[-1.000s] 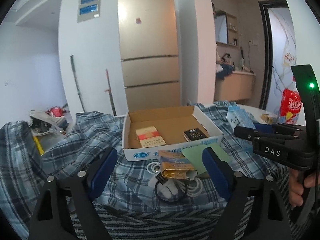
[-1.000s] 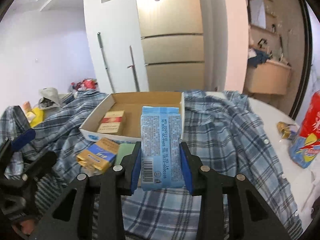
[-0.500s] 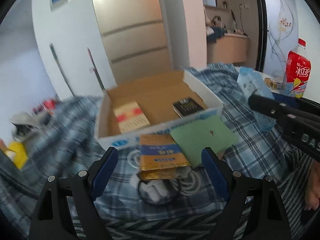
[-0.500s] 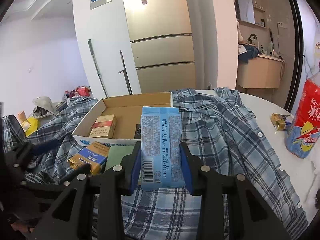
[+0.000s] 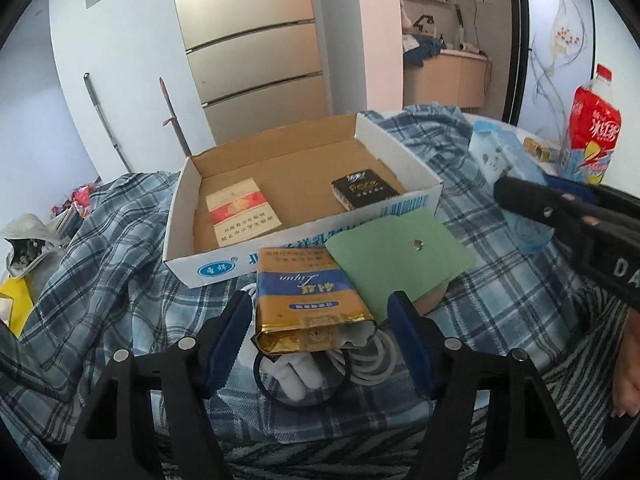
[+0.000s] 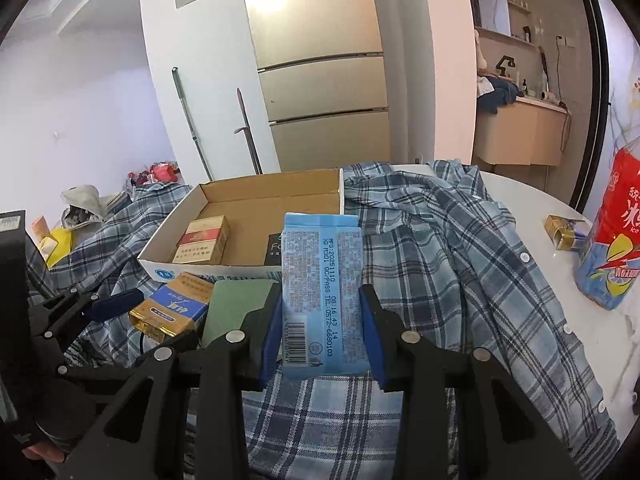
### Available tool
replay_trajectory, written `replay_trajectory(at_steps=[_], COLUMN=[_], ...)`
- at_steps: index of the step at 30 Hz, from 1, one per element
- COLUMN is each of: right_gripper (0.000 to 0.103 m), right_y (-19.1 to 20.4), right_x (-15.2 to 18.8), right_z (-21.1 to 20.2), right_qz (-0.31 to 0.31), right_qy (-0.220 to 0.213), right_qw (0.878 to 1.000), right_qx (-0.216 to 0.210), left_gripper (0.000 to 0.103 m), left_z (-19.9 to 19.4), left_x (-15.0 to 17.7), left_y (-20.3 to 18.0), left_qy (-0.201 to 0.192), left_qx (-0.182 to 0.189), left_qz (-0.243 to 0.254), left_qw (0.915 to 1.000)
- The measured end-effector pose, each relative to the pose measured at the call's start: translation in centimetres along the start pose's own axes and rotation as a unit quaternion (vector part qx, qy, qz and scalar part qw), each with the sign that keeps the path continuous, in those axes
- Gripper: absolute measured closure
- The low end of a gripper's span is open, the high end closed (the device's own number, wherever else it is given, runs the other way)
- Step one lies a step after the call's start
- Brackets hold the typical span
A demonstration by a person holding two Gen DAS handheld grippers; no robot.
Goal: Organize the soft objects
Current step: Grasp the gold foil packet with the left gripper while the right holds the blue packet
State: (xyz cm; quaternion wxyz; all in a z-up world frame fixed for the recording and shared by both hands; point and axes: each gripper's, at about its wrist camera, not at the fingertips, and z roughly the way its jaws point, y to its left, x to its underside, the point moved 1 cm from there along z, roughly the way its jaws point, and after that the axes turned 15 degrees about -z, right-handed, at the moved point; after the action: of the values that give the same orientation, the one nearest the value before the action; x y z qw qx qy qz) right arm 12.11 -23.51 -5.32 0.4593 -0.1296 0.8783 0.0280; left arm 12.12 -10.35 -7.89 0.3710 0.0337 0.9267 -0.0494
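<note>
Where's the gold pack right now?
Left wrist view: gold pack lies between the left gripper's open fingers, in front of the box, beside the green pouch.

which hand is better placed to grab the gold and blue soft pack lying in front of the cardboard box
Left. The left gripper straddles the gold and blue soft pack, its jaws just closing and not yet pressing. The right gripper is already shut on the light blue tissue pack.

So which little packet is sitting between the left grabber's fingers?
The gold and blue packet, outside the cardboard box. The red and white packet and the black packet lie inside it.
</note>
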Motion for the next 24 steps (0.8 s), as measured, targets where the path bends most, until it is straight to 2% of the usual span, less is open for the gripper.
replay_trajectory(at_steps=[1,2,3,6,9,14,19,24], right_gripper=[0.067,0.067,0.067,0.067,0.067,0.067,0.067,0.067], right_y=[0.0,0.0,0.0,0.0,0.1,0.0,0.3,1.5], right_x=[0.0,0.0,0.0,0.0,0.0,0.0,-0.1,-0.3], right_z=[0.0,0.0,0.0,0.0,0.0,-0.2,-0.8,-1.8], right_qz=[0.0,0.0,0.0,-0.002,-0.004,-0.001,-0.01,-0.038], right_qy=[0.0,0.0,0.0,0.001,0.0,-0.005,-0.021,-0.045], right_qw=[1.0,1.0,1.0,1.0,1.0,1.0,1.0,0.998], right_qx=[0.0,0.0,0.001,0.001,0.002,0.001,-0.001,0.005], left_gripper=[0.031,0.039,0.041,0.045,0.049,0.05,0.05,0.05], left_z=[0.2,0.4,0.5,0.3,-0.5,-3.0,-6.1,-7.6], left_x=[0.0,0.0,0.0,0.1,0.1,0.1,0.4,0.5], left_y=[0.0,0.0,0.1,0.4,0.5,0.9,1.2,1.2], left_qy=[0.004,0.007,0.009,0.006,-0.013,-0.072,-0.148,-0.185], left_qx=[-0.005,-0.009,-0.011,-0.007,-0.002,0.026,0.038,0.043], left_qz=[0.0,-0.001,-0.002,-0.007,-0.011,-0.022,-0.028,-0.028], left_qw=[1.0,0.9999,0.9999,0.9999,0.9998,0.9968,0.9878,0.9815])
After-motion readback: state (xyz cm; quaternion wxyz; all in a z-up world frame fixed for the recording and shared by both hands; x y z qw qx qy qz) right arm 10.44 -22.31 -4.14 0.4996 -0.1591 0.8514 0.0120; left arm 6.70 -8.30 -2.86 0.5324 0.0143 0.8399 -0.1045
